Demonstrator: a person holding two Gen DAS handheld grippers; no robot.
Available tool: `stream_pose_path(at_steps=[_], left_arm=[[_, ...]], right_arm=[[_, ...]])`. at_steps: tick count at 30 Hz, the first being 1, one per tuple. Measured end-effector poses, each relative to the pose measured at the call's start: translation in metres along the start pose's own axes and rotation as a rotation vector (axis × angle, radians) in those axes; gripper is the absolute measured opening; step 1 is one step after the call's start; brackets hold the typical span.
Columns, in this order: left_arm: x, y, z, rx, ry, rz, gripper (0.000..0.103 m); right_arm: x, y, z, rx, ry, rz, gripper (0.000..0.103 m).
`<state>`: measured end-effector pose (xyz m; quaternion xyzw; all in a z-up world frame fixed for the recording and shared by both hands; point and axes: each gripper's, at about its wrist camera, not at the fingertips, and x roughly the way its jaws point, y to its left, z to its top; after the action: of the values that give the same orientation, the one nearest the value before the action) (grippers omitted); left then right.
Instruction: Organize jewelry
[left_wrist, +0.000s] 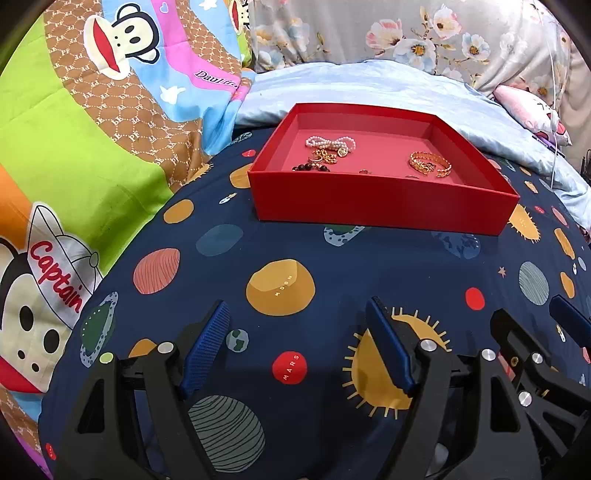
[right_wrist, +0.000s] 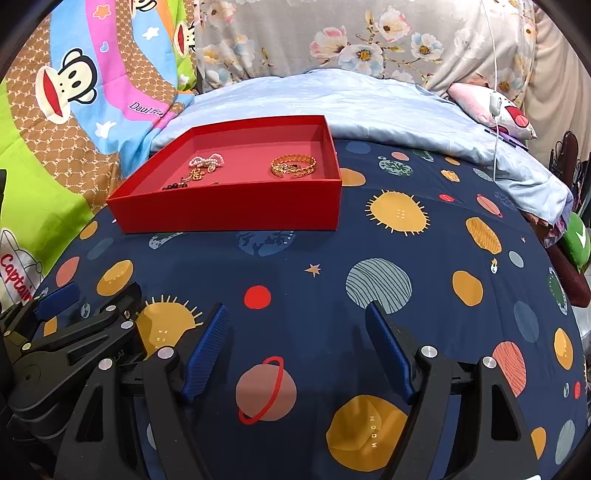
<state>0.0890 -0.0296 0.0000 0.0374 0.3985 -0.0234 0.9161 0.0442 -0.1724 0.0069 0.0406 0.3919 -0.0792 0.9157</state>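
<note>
A red open box (left_wrist: 380, 206) (right_wrist: 229, 208) sits on a navy planet-print cover. Inside lie a pearl bracelet (left_wrist: 330, 142) (right_wrist: 207, 161), a gold chain piece (left_wrist: 325, 157) (right_wrist: 197, 174), dark beads (left_wrist: 312, 168) (right_wrist: 175, 186) and a gold leaf bangle (left_wrist: 430, 163) (right_wrist: 293, 166). My left gripper (left_wrist: 297, 347) is open and empty, well short of the box. My right gripper (right_wrist: 295, 347) is open and empty too, to the box's front right. Each gripper shows at the edge of the other's view, the right one (left_wrist: 546, 347) and the left one (right_wrist: 74, 325).
A cartoon monkey quilt (left_wrist: 92, 129) lies bunched at the left. A pale blue sheet (right_wrist: 369, 107) and floral bedding (right_wrist: 369, 37) lie behind the box. A pink pillow (right_wrist: 491, 107) and a white cable (right_wrist: 495, 92) are at the far right.
</note>
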Motion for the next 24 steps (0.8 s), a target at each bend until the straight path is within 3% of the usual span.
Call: stream_pose_path(at_steps=[24], left_arm=[[-0.013,0.0,-0.001,-0.006,-0.067,0.024,0.073]], right_arm=[[-0.006,0.002,0.0,-0.005,-0.034,-0.014,0.075]])
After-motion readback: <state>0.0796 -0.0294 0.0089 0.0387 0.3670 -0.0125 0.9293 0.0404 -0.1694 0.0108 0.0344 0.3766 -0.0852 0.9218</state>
